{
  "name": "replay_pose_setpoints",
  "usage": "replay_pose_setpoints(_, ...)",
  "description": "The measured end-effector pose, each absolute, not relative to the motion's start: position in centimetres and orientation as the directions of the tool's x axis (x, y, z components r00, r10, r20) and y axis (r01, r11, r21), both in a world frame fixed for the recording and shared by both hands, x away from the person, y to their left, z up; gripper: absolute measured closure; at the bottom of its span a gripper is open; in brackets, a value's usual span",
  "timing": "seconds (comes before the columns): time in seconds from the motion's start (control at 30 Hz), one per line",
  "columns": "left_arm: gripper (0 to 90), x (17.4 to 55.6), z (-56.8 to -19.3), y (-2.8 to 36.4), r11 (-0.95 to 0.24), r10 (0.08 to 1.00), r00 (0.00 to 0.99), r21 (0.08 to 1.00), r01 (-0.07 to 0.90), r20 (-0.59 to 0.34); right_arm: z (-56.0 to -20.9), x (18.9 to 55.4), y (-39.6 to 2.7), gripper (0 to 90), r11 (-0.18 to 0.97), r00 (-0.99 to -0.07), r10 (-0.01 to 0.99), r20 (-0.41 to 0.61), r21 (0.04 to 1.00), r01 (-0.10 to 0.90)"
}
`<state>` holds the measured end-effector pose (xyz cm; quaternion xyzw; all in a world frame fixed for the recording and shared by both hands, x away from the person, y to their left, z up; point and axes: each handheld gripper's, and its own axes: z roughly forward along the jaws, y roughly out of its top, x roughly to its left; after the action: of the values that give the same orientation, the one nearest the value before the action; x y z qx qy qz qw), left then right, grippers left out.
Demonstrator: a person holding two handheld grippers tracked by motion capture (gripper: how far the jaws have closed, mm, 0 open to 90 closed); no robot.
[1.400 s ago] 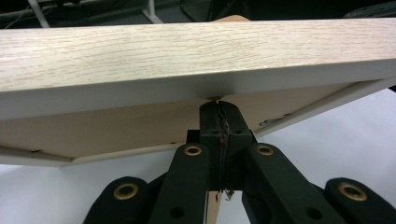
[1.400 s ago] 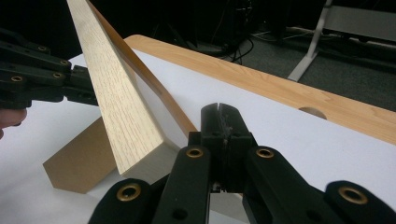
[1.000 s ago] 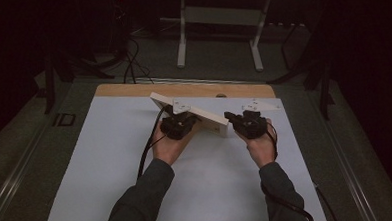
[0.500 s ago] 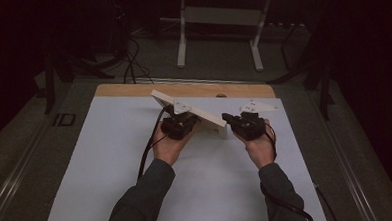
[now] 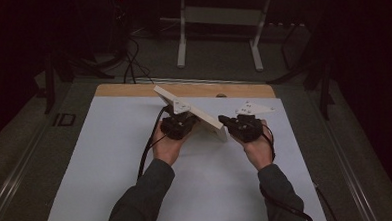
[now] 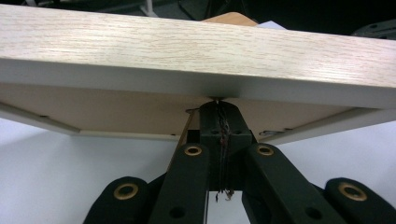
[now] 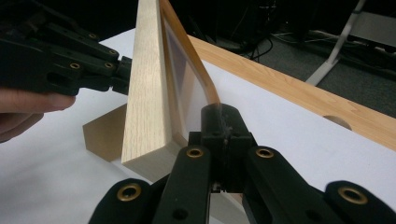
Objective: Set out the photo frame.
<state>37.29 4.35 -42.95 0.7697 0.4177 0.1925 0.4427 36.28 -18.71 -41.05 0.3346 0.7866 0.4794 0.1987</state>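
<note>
A long, flat frame of pale oak-look wood [image 5: 191, 112] is held up in the air over the desk [image 5: 101, 159], which is covered with a white sheet. The frame is tilted, with its far end higher. The left hand-held gripper [image 5: 180, 122] is closed on the frame's edge near the middle, as seen in the left gripper view, where the two black jaws meet right under the wood [image 6: 196, 51]. The right hand-held gripper [image 5: 233, 124] is closed on a thin inner lip near the frame's lower end [image 7: 145, 107]. A small tan wooden block [image 7: 105, 133] is seen on the white sheet just beside that end.

The frame could be dropped. Only thin edges are pinched, so a small twist of one hand could make the wood slip out. If the two hands are pulled different ways, the thin lip could be bent or cracked. The low corner could also be knocked on the desk or the block.

No brand, label or writing can be read anywhere.
</note>
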Motion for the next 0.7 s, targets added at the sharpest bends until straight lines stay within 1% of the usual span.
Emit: replay_pose_setpoints(0.7,90.0,37.44,-42.90,4.65,-0.278,0.806,0.589,0.838,0.470,-0.063,-40.83,35.79,-17.82,89.8,0.369,-0.737,0.676,-0.018,0.874,0.317)
